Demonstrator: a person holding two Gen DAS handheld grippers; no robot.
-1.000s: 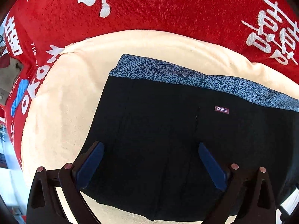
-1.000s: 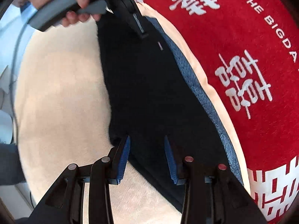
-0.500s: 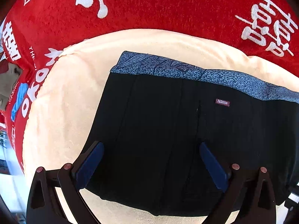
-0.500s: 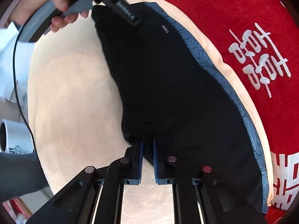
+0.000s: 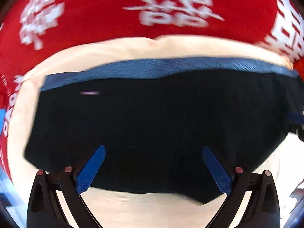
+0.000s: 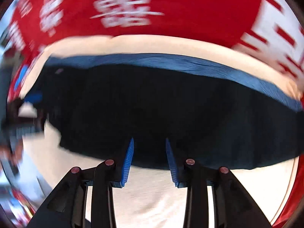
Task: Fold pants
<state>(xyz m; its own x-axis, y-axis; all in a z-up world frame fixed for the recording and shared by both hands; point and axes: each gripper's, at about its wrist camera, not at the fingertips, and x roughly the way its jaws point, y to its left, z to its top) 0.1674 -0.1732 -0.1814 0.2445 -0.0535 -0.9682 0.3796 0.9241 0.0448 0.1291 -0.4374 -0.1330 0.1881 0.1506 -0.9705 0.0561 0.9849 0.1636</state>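
Both views motion-blurred. Large white characters printed on red cloth (image 5: 95,19), smeared past reading; same red cloth (image 6: 190,15) across top of right wrist view, lettering equally illegible. Small pale label (image 5: 89,93) on black pants (image 5: 161,123), near blue-grey waistband (image 5: 171,66), streaked to a dash; wording unreadable. In right wrist view, label (image 6: 60,70) only a faint purplish mark at upper left of pants (image 6: 161,110).

Pants lying flat and folded on cream blanket (image 5: 133,47), waistband (image 6: 171,62) along far edge, near hem toward cameras; cream blanket (image 6: 152,190) bare in front of hem, red cloth beyond.

Left tool (image 5: 153,148): spread wide, released, blue pads (image 5: 91,171) set well apart over near part of black fabric, nothing between them but flat cloth; contact with fabric not determinable. Right tool visible at right border of this view as blurred blue and dark shape (image 5: 296,117) beside pants' end.

Right tool (image 6: 150,144): parted by a moderate gap, narrower than left, released, blue pads (image 6: 128,161) reaching across near hem, tips over black fabric; no fold pinched between them. Left tool (image 6: 32,96) blurred at left border, at pants' other end.
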